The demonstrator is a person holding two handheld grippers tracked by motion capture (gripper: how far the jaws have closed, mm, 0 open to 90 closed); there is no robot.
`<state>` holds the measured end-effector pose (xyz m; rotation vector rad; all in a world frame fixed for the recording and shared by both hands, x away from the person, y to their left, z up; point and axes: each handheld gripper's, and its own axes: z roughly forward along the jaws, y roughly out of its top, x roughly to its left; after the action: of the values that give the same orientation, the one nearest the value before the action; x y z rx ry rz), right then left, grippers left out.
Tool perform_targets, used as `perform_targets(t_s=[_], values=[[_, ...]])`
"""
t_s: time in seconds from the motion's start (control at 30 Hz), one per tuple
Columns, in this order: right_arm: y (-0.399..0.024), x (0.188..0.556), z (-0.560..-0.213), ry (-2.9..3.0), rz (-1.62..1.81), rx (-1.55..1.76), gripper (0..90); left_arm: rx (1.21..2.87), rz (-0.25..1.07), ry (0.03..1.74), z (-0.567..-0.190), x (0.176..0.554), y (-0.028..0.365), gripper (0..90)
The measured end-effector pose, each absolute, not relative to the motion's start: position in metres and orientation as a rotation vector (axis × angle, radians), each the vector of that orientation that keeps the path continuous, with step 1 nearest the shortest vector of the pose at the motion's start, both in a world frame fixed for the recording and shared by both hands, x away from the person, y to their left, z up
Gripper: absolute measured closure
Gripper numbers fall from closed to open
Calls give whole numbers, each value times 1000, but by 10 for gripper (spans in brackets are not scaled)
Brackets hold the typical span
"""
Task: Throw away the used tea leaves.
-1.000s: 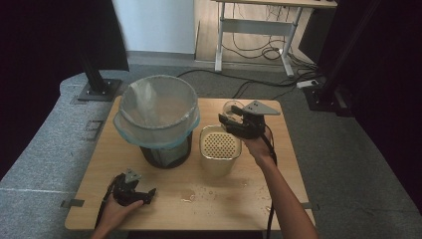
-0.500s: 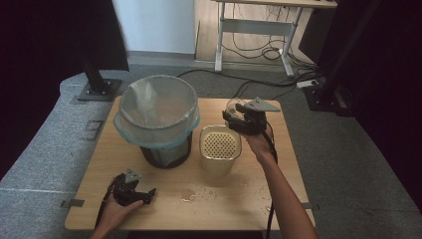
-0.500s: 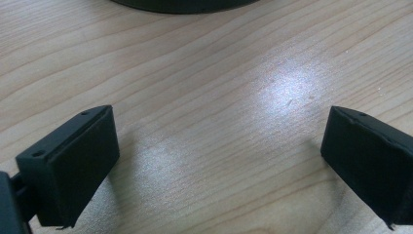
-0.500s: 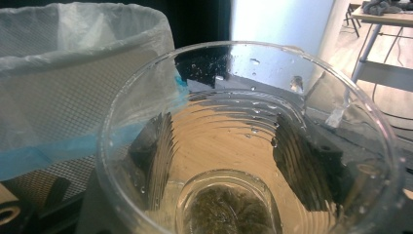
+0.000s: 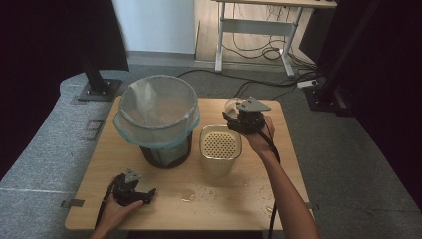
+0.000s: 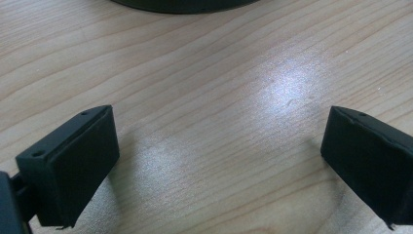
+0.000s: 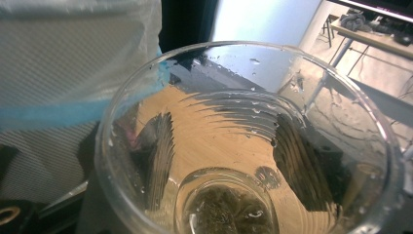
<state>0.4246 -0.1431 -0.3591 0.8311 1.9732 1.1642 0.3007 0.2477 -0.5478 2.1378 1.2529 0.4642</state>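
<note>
A clear plastic cup [image 7: 243, 97], wet inside with dark dregs at its bottom, sits between the jaws of my right gripper [image 7: 234, 161], which is shut on it. In the high view that gripper [image 5: 244, 119] holds the cup [image 5: 230, 106] just behind a yellow container [image 5: 220, 147] with a perforated top. To the left stands a black bin [image 5: 164, 154] lined with a translucent bag [image 5: 157, 107]. My left gripper [image 5: 147, 195] rests on the table near the front left, open; nothing lies between its jaws [image 6: 219, 161].
The wooden table [image 5: 239, 209] carries a small puddle [image 5: 188, 196] and scattered drops or crumbs [image 5: 259, 189] near the front. The bin's dark base [image 6: 180, 4] lies just beyond my left gripper. The bag's blue-edged rim [image 7: 73, 58] hangs close beside the cup.
My right gripper has drawn the cup slightly back from over the yellow container toward the far edge. The left gripper has stayed put.
</note>
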Motion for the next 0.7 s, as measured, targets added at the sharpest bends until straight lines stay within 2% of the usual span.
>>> perform_targets(t_s=[0.7], values=[[-118,411,-376,1911,527,282,400,2138,464,1253,-548,301,248,3]])
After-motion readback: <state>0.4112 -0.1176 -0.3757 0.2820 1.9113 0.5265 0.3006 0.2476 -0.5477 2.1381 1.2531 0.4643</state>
